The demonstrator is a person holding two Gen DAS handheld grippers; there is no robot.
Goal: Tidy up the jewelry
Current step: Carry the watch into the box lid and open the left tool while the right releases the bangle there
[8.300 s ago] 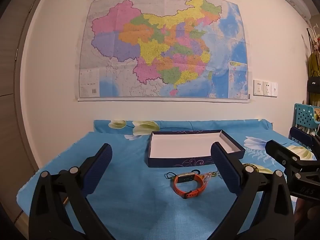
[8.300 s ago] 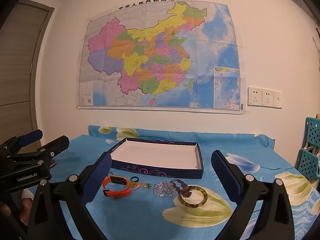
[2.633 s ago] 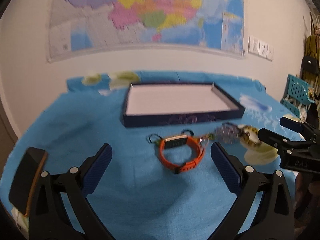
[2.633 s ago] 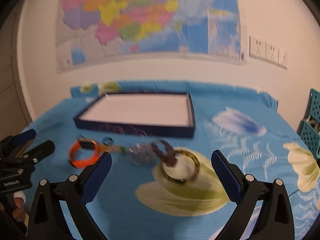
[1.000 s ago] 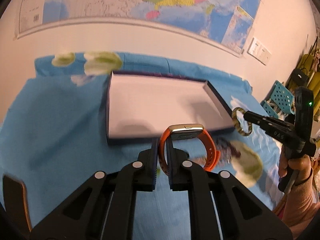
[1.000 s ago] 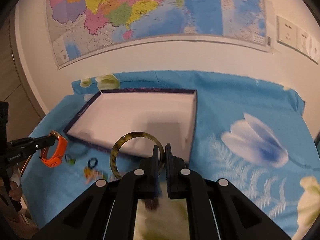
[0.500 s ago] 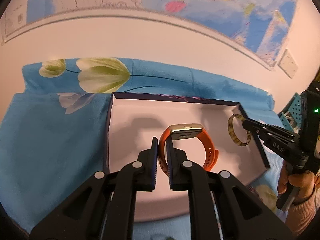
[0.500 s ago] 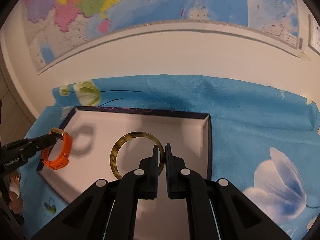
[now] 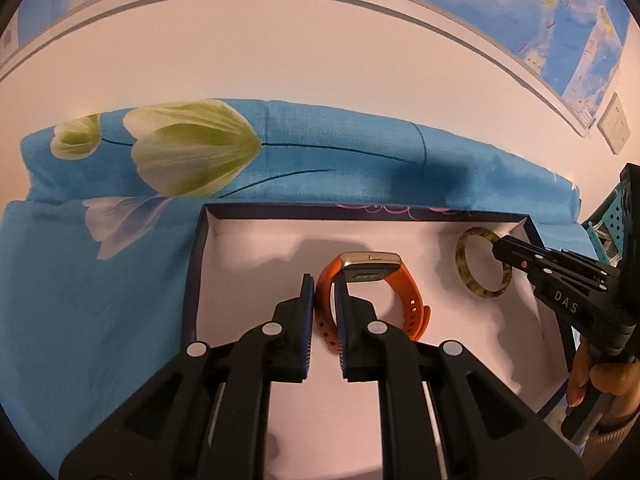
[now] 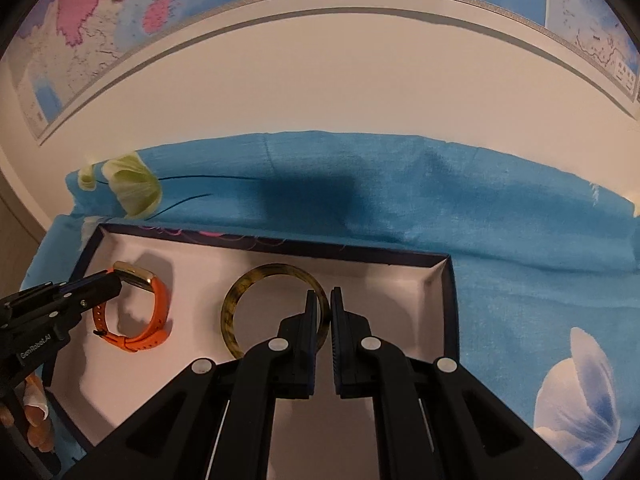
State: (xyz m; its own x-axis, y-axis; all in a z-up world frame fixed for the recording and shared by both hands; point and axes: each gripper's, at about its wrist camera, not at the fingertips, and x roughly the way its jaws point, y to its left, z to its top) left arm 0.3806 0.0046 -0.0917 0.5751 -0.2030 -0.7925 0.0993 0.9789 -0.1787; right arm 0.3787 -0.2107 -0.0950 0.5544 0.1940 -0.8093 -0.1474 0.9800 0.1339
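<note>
The left tool (image 9: 324, 284) is pinching the orange watch (image 9: 372, 296) at frame centre over the box (image 9: 192, 280); the right tool (image 10: 320, 300) is pinching the bangle (image 10: 248, 292) inside the box, mid-frame

"DAS" on right gripper (image 9: 505, 251) body; "GenRobot.AI" on left gripper (image 10: 114, 282) body; map (image 10: 100, 20) lettering illegible.

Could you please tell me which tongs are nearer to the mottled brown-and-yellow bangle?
Right. The right tongs are clamped on the mottled brown-and-yellow bangle over the shallow dark-blue box, while the left tongs hold the orange silicone smartwatch beside it.
</note>
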